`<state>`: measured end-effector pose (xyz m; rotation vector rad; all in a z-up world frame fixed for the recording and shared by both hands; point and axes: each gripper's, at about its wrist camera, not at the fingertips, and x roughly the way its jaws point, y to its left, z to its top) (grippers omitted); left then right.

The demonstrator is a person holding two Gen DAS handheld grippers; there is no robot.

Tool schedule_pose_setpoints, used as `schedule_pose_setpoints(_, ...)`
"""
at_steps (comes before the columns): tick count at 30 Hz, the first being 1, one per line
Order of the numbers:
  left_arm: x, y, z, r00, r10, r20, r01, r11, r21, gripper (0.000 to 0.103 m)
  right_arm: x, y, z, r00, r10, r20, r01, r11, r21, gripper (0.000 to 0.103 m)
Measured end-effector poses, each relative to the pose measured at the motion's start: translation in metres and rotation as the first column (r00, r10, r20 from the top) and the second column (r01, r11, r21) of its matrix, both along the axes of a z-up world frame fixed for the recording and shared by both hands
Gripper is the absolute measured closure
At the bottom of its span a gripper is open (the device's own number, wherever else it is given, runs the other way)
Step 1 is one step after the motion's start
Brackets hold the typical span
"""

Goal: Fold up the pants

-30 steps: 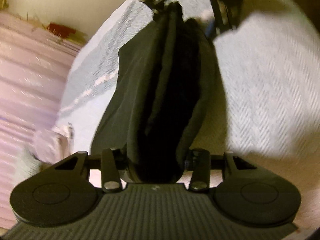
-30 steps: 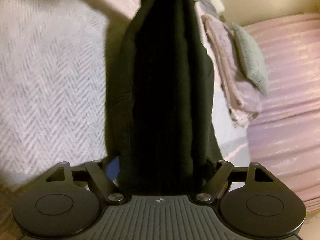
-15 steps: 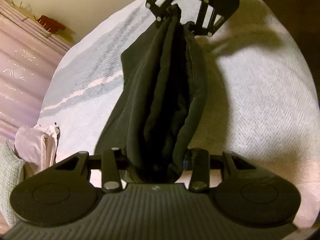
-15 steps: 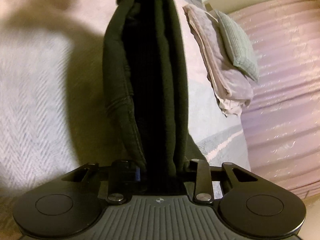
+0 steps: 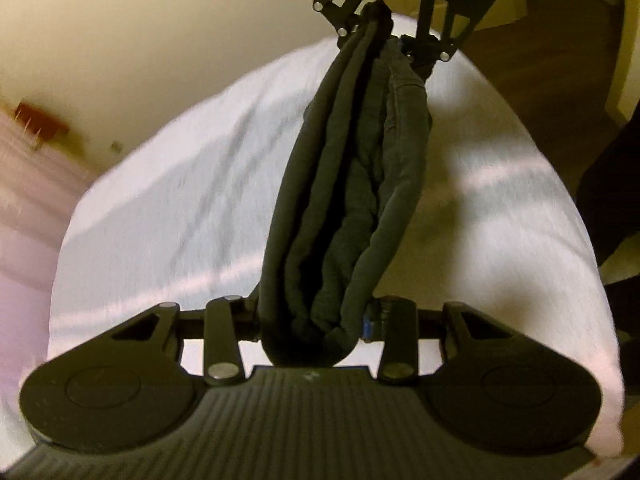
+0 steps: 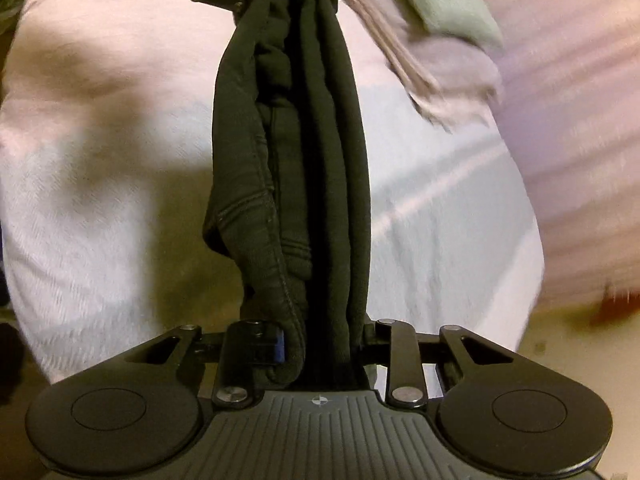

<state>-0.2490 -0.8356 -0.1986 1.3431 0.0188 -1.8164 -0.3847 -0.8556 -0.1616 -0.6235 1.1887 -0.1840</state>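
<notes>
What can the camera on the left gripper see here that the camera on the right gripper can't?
Only the left wrist view shows a wooden floor beyond the bed, a cream wall and a dark shape at the right edge.

Only the right wrist view shows a pile of folded pinkish cloth with a pale green piece on top.

Both show the black pants bunched into a band and strung between the left gripper and the right gripper, each clamped on one end, above the white bedspread.
</notes>
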Motion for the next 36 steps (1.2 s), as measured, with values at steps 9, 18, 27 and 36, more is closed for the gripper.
schedule_pose_setpoints(9,-0.041,-0.177,0.038,0.983,-0.184,0.022,0.185,0.977,-0.105,0.066,-0.068,-0.129,0.059,0.972,-0.234,0.024,0.235,0.964,-0.125,0.077)
schedule_pose_setpoints(18,-0.073,-0.323,-0.039,0.951,-0.247,0.186,0.288,0.928,-0.236,0.067,-0.114,-0.249,-0.001,0.932,-0.347,0.106,0.361,0.857,-0.368,0.076)
schedule_pose_setpoints(27,-0.079,-0.285,-0.221,0.934,-0.282,0.218,0.314,0.941,-0.128,0.065,-0.122,-0.213,-0.170,0.927,-0.350,0.132,0.374,0.855,-0.360,0.059)
schedule_pose_setpoints(36,-0.037,-0.271,-0.160,0.984,-0.175,0.020,0.176,0.984,-0.036,0.047,-0.147,-0.180,-0.096,0.800,-0.574,0.176,0.596,0.793,-0.126,0.049)
